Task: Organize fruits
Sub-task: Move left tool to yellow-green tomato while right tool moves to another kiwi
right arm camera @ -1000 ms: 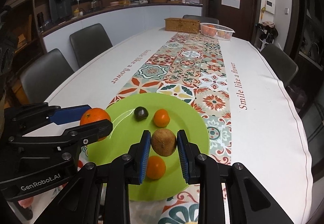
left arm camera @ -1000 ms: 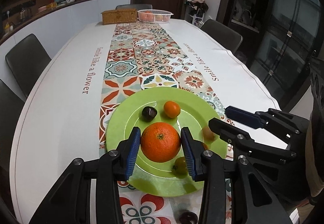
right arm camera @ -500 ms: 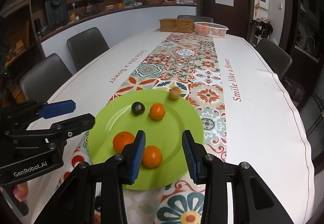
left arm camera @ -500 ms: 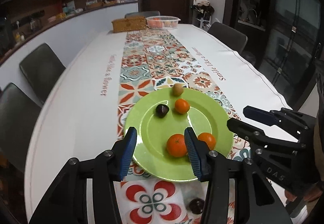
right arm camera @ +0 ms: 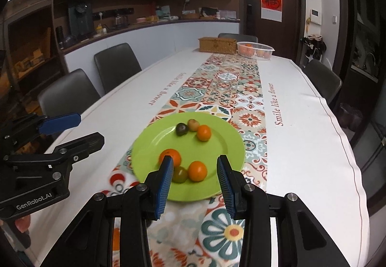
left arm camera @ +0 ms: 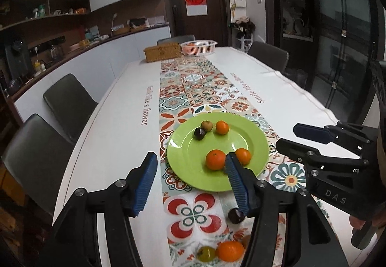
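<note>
The left gripper (left arm camera: 190, 182) hangs above the near edge of the table with its blue pads spread wide and nothing between them. The right gripper (right arm camera: 195, 182) is likewise parted and empty, held low just in front of the green plate (right arm camera: 217, 144); from the left wrist view it shows off to the right (left arm camera: 301, 136), its fingers also apart.

The plate sits on the patterned runner (right arm camera: 231, 83) that runs down the middle of the white tablecloth (right arm camera: 301, 122). On it, at the near side, lie a large orange (right arm camera: 170, 156) and a smaller orange (right arm camera: 197, 171), with a greenish fruit (right arm camera: 179, 174) touching the smaller one in the right wrist view; the left finger partly covers it, so its kind is hard to tell. At the far side of the plate a dark fruit (right arm camera: 181, 129), a small brown fruit (right arm camera: 193, 124) and a small orange (right arm camera: 204, 132) sit close together.

Off the plate, on the runner near the left gripper, lie a dark round fruit (left arm camera: 235, 215), another orange (left arm camera: 229, 250) and a yellowish-green fruit (left arm camera: 207, 252) just beside it.

At the far end of the table stand a wicker box (right arm camera: 217, 45) and a white basket (right arm camera: 255, 50) holding orange fruit. Dark chairs (right arm camera: 117, 64) line the sides.
</note>
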A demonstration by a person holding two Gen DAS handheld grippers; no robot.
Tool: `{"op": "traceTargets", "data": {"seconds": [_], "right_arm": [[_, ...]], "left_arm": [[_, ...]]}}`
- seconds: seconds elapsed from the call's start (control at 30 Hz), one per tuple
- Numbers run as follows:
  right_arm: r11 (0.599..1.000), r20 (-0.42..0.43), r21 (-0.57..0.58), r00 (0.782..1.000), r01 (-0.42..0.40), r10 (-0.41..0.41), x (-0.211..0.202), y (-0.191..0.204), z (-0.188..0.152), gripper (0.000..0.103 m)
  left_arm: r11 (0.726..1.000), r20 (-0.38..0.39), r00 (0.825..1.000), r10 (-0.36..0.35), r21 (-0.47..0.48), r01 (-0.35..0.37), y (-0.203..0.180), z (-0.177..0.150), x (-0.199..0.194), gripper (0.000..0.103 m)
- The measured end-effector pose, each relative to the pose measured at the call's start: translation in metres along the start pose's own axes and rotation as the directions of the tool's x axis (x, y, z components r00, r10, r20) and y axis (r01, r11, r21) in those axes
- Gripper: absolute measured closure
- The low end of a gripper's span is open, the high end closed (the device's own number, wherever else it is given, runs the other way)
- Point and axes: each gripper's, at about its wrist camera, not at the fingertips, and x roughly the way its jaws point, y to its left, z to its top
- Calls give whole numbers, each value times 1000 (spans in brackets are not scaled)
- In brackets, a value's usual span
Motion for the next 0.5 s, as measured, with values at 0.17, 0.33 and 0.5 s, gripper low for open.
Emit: {"op": "traceTargets", "data": {"seconds": [0.17,0.33,0.5], "right_arm": [[1000,24,-13,1000,-16,17,-23,12,-6,64],[999,43,-39,998,-33,35,-42,27,-11,56],[996,42,-67,997,-58,60,-53,43,-19,56]], "left_arm": [[1000,39,999,7,2,-7,4,-10,-27,36],[1000,65,998,14,-19,-13,12,-23,-51,31],[999,86,996,31,-21,-29,18,-36,-69,25]]}}
